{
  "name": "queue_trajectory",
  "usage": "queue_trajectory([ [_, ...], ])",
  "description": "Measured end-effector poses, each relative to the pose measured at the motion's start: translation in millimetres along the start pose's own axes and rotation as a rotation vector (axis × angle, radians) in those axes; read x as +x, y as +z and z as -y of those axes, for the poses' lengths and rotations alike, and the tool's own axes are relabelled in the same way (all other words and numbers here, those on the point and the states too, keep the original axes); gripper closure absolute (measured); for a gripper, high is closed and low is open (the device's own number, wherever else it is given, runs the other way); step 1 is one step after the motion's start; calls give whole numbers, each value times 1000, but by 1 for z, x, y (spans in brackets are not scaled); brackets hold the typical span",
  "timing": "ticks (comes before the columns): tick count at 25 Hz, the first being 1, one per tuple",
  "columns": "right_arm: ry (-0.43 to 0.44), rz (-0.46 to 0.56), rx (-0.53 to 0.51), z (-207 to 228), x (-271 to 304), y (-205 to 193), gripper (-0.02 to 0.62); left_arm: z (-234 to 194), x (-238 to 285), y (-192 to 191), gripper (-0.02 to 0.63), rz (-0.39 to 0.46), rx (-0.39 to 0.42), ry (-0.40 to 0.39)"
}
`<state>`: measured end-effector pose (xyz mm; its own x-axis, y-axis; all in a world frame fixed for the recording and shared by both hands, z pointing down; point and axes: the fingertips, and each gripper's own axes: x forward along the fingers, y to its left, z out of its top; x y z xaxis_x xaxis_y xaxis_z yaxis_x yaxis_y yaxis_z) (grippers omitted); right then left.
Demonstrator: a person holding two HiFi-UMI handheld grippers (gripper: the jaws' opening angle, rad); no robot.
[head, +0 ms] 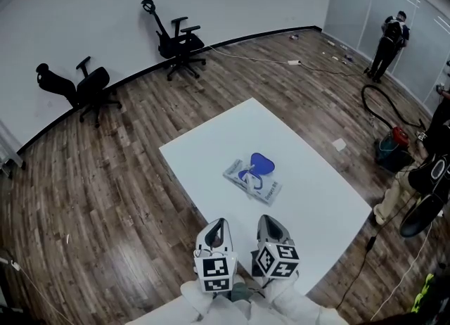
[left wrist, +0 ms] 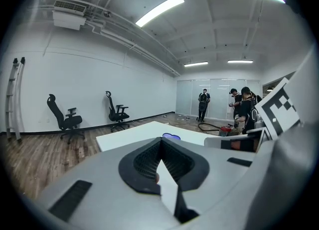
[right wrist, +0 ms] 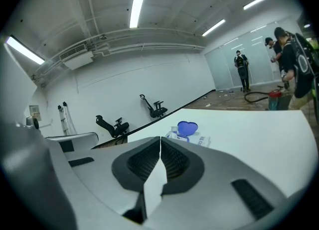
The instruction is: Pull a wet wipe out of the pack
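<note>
1. Table [head: 309, 183]: smooth, matt white top;
2. Floor [head: 105, 176]: wood-grain planks with a faint sheen;
3. Wet wipe pack [head: 271, 188]: glossy plastic film; its lid [head: 260, 164] is smooth blue plastic;
4. Left gripper [left wrist: 160, 140] and right gripper [right wrist: 160, 138]: matt grey plastic shells; pads [right wrist: 174, 160] black, finely ribbed, rubbery-looking.

White table [head: 232, 134] on a wood floor [head: 105, 176]; one wipe pack [head: 254, 183] lying mid-table, blue lid [head: 261, 164] flipped up.
</note>
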<state>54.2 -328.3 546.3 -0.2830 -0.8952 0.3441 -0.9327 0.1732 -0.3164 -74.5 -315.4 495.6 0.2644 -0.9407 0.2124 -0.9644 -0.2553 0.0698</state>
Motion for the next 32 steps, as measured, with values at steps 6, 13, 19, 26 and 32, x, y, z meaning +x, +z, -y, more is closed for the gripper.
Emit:
queue_trajectory([
  [6,20,-10,6,1,10,3,584,0,0,4,606,-5,-2,1],
  [13,36,-26,-23,3,30,3,565,1,2,4,606,-4,-10,2],
  [19,54,-46,-20,0,45,4,537,-9,2,-1,606,-29,-6,32],
  [26,55,-87,-14,9,75,-11,528,-17,5,-11,606,-31,-22,42],
  [32,52,-118,-38,13,99,-22,517,-26,15,-21,606,-62,-26,69],
])
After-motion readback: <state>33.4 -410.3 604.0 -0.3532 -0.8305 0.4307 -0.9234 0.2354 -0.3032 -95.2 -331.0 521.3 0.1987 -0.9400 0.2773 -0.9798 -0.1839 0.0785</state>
